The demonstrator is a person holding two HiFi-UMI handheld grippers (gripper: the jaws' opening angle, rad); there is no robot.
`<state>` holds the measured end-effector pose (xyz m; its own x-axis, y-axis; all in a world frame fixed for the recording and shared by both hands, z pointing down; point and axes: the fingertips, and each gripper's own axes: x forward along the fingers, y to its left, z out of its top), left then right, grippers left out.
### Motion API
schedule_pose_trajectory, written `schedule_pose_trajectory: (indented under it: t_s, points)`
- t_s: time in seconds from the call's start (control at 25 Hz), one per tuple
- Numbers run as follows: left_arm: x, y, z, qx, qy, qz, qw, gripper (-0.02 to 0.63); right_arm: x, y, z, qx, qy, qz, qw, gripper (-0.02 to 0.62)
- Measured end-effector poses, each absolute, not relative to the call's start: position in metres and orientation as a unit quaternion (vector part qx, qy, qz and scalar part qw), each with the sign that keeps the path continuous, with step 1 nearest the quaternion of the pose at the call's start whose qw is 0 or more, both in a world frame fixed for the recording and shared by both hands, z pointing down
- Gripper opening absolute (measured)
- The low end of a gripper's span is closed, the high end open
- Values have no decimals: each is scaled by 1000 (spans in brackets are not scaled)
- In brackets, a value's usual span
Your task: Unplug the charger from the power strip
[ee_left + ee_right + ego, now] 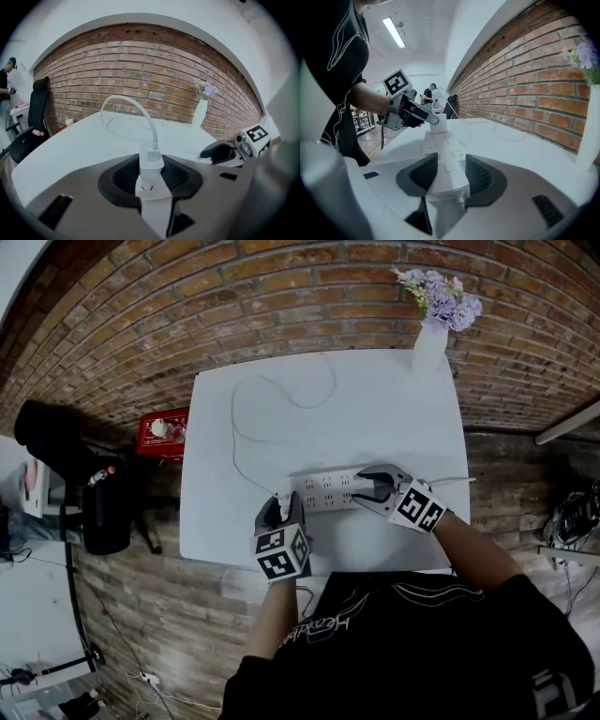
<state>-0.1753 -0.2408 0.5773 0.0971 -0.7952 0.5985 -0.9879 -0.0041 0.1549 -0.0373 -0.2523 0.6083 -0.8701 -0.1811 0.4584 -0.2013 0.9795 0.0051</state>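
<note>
1. The white table [394, 409] fills the middle of the head view. A vase [429, 345] of purple flowers stands at its 1 o'clock corner, well apart from the work.
2. The power strip [328, 493] lies flat near the table's 6 o'clock edge. Its long axis runs roughly 9 to 3 o'clock across the head view.
3. The right gripper [373, 486] comes in from 4 o'clock. Its jaws are clamped on the strip's 3 o'clock end, one pad pressing each long side where the strip's own cord leaves.
4. The left gripper [281, 507] reaches up from 6 o'clock to the strip's 9 o'clock end. Its jaws are closed on the charger [151, 165], one pad against each flank.
5. The charger is a small white block standing upright on the strip's face at that 9 o'clock end. No prongs show beneath it, so it looks still seated — the unplugging is not yet done.
6. Its thin cable [233, 423] rises from the charger's top and loops slackly towards 12 o'clock over the bare table.
7. The deciding relation is this: the charger stands square to the strip's long axis, already between the left jaws, while the right hand pins the far end. The pull likely needs to go straight off the strip's face — a sideways tug along the axis could lever the strip up.
</note>
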Motion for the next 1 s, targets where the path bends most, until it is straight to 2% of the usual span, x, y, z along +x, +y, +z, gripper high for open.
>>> schedule_pose_trajectory:
  t_s: [0.08,0.28,0.56,0.64,0.84,1.0]
  points:
    - [-176,-240,577,685,-653,181,269,137,-37,-252,608,98,-967,21,235,167]
    - [-169,-240,571,683,-662,238,195,136,-38,-253,608,99,-967,22,233,167]
    - [-176,-238,574,688,-649,168,277,137,-37,-252,608,100,-967,19,234,167]
    - [-176,-236,574,687,-650,174,273,137,-37,-252,607,100,-967,18,234,167]
    - [-169,-235,569,684,-659,239,202,137,-38,-252,607,99,-967,19,233,167]
    - [-172,-235,570,689,-653,201,242,137,-37,-252,607,99,-967,18,233,167]
